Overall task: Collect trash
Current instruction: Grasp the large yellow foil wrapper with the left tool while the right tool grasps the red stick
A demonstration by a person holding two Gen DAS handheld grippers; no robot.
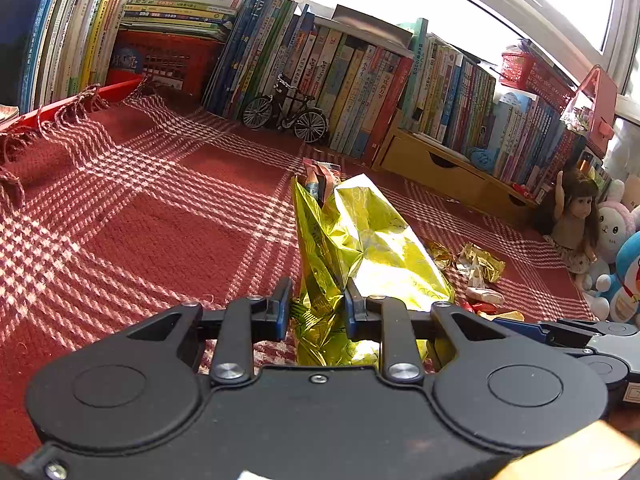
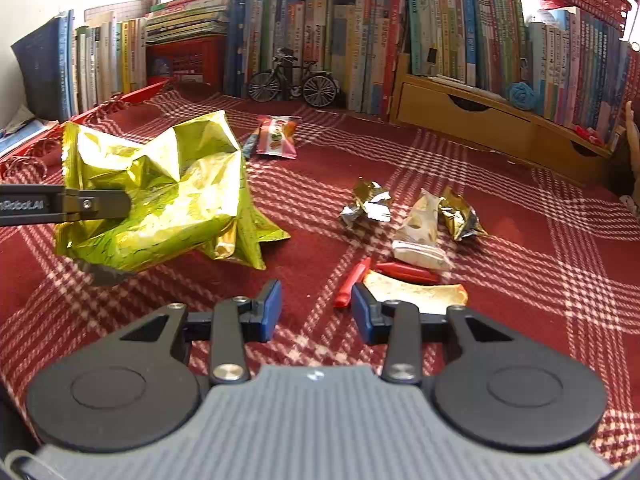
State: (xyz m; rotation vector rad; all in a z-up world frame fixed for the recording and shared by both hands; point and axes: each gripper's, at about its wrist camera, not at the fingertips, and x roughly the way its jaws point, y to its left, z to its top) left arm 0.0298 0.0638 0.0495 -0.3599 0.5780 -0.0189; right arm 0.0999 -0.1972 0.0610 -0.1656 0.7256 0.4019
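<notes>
A large crumpled gold foil bag (image 1: 360,240) is pinched between the blue pads of my left gripper (image 1: 318,304), which is shut on it. In the right wrist view the same bag (image 2: 168,200) hangs just above the red checked cloth (image 2: 520,280) and casts a shadow. My right gripper (image 2: 316,308) is open and holds nothing; it is low over the cloth. Just ahead of its right finger lie red wrappers (image 2: 404,272), a cream wrapper (image 2: 416,294), a white packet (image 2: 420,228) and two crumpled foil wrappers (image 2: 366,204). Farther back a pink snack packet (image 2: 278,136) lies flat.
Rows of books (image 2: 352,40) line the back, with a toy bicycle (image 2: 294,80) and a wooden drawer unit (image 2: 480,120) in front. A doll (image 1: 576,216) and plush toys (image 1: 624,272) sit at the right edge. A red tray edge (image 1: 80,102) borders the left.
</notes>
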